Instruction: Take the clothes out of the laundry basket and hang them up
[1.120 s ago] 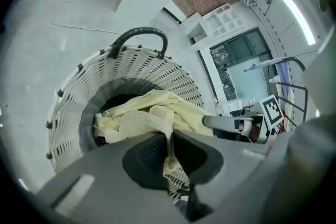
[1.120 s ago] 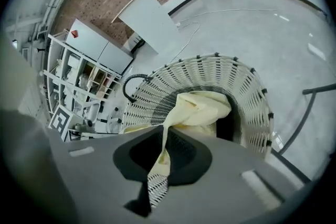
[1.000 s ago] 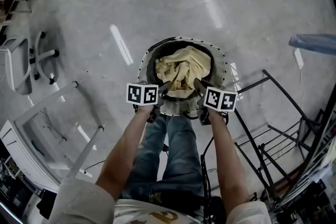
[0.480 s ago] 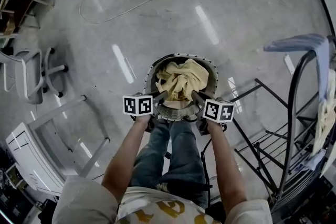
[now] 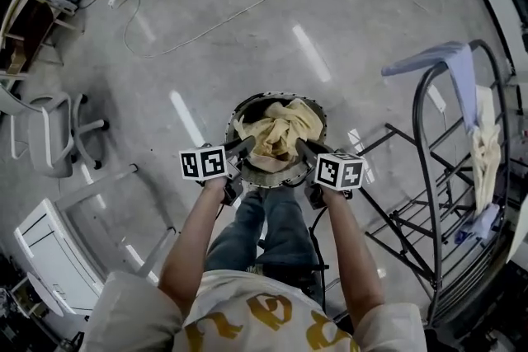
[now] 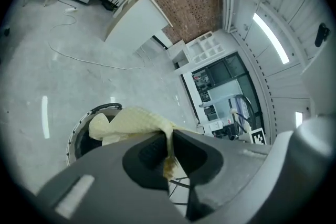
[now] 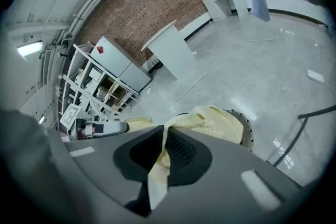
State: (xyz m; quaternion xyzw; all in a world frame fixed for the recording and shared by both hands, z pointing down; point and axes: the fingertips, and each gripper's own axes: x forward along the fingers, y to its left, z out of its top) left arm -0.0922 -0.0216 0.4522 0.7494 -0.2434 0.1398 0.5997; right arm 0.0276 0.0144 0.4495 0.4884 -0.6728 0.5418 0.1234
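A pale yellow garment (image 5: 280, 132) bulges out of the round laundry basket (image 5: 237, 113) on the floor in front of the person. My left gripper (image 5: 246, 145) is shut on the garment's left edge, and the cloth (image 6: 136, 123) is pinched between its jaws. My right gripper (image 5: 302, 147) is shut on the right edge, where a fold of the same cloth (image 7: 210, 118) runs into the jaws. Both grippers hold the garment above the basket (image 6: 79, 134), with most of it bunched in the rim (image 7: 247, 131).
A black metal drying rack (image 5: 429, 177) stands to the right, with a blue-grey cloth (image 5: 450, 66) and a pale cloth (image 5: 487, 148) hung on it. An office chair (image 5: 54, 136) and a white frame (image 5: 74, 218) are on the left. A cable (image 5: 206, 25) crosses the floor beyond.
The head view has pulled back and up: the basket looks smaller and farther, and the drying rack with its hung cloths has come into view at right. Both grippers stay shut on the yellow garment.
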